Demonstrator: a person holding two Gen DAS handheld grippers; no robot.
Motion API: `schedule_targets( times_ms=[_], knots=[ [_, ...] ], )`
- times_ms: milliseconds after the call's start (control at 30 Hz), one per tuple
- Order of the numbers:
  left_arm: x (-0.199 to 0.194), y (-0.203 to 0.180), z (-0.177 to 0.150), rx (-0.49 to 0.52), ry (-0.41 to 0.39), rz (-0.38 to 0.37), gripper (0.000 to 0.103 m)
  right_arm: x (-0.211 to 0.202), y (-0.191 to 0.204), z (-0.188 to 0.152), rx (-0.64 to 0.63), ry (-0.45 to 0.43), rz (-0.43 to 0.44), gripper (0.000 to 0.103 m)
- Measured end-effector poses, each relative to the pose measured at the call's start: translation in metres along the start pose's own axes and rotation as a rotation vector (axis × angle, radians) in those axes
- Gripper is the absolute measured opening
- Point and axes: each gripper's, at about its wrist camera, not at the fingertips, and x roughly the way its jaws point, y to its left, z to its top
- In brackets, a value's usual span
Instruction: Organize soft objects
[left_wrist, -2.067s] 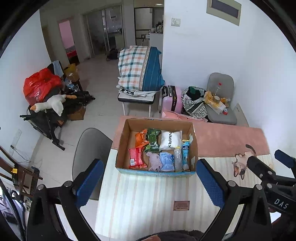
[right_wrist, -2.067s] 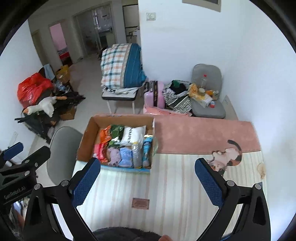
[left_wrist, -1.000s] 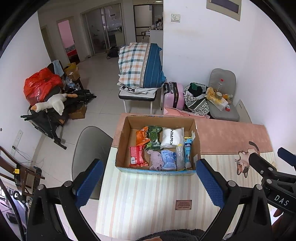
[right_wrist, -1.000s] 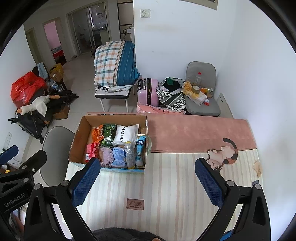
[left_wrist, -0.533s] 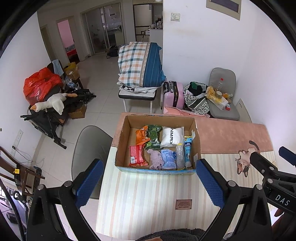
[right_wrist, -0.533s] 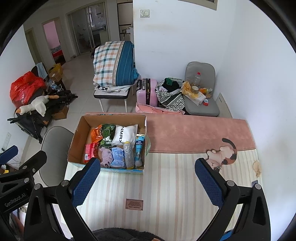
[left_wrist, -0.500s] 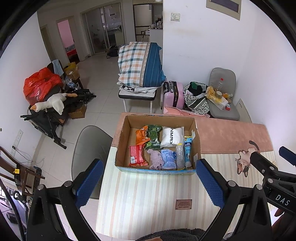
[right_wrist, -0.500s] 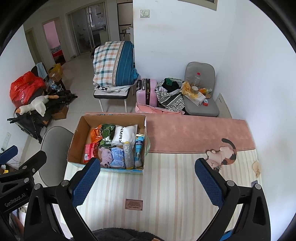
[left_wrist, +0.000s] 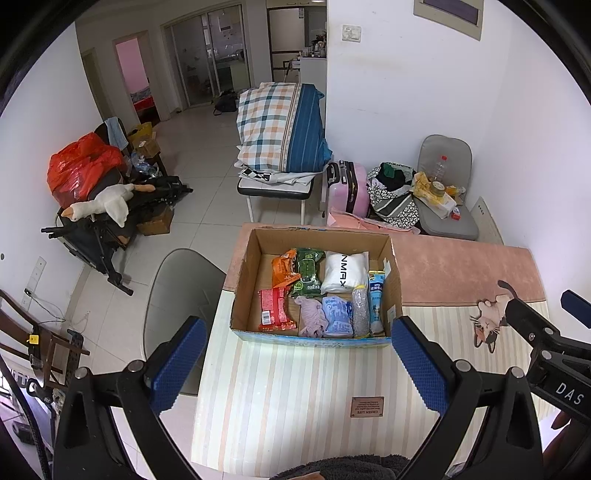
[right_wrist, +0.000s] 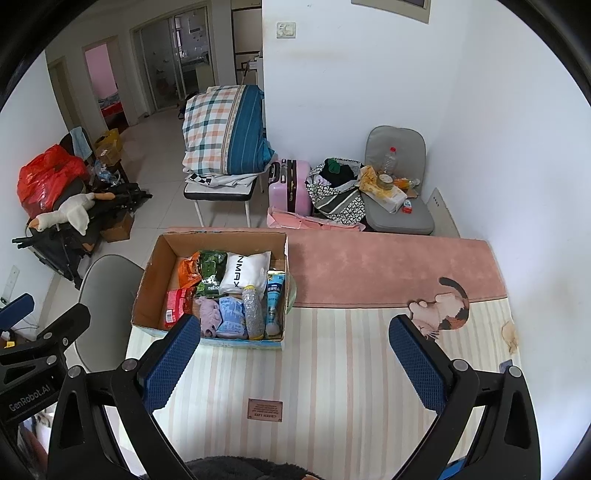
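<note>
A cardboard box (left_wrist: 243, 273) stands on the striped table mat (left_wrist: 295, 398), also in the right wrist view (right_wrist: 147, 280). It holds soft packs: a white pillow pack (left_wrist: 343, 273), a green pack (left_wrist: 308, 271), an orange pack (left_wrist: 282, 271), a red pack (left_wrist: 273, 308), a purple cloth (left_wrist: 312, 317), a blue pack (left_wrist: 338, 319) and two tubes (left_wrist: 376, 302). My left gripper (left_wrist: 295, 369) is open and empty, above the mat in front of the box. My right gripper (right_wrist: 291, 363) is open and empty, to the right of the box.
A pink mat (right_wrist: 388, 266) with a cat figure (right_wrist: 443, 306) covers the far table side. A grey chair (left_wrist: 177, 288) stands left of the table. Beyond are a bench with a plaid pillow (left_wrist: 277, 129), a pink suitcase (left_wrist: 347, 188) and a cluttered grey chair (left_wrist: 443, 199).
Both grippers have drawn back and risen slightly from the box over two seconds; in the last half second nothing has visibly moved. Both stay open and empty.
</note>
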Motion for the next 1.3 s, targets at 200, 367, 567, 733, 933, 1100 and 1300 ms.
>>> schedule_targets(
  times_ms=[200, 367, 567, 733, 933, 1100, 1300],
  knots=[
    [0.0, 0.0, 0.001, 0.002, 0.0, -0.001, 0.103, -0.001, 0.001, 0.001, 0.002, 0.002, 0.001, 0.103],
    [-0.001, 0.001, 0.001, 0.002, -0.001, -0.002, 0.103, -0.001, 0.001, 0.001, 0.002, -0.002, -0.003, 0.103],
    [0.0, 0.001, 0.0, 0.002, 0.002, -0.001, 0.103, -0.002, 0.0, 0.004, 0.003, 0.001, 0.0, 0.103],
    [0.0, 0.001, 0.001, 0.001, 0.003, -0.002, 0.103, -0.004, 0.0, 0.005, 0.002, 0.008, 0.005, 0.103],
    [0.001, 0.001, 0.001, 0.0, 0.0, -0.002, 0.103, -0.005, 0.001, 0.005, 0.005, 0.0, 0.002, 0.103],
    [0.001, 0.001, 0.001, 0.002, 0.002, -0.001, 0.103, -0.01, 0.003, 0.005, 0.003, -0.009, -0.001, 0.103],
    [-0.003, 0.004, -0.003, -0.004, -0.016, 0.008, 0.102, -0.016, 0.003, 0.005, 0.006, -0.018, -0.002, 0.103]
  ],
)
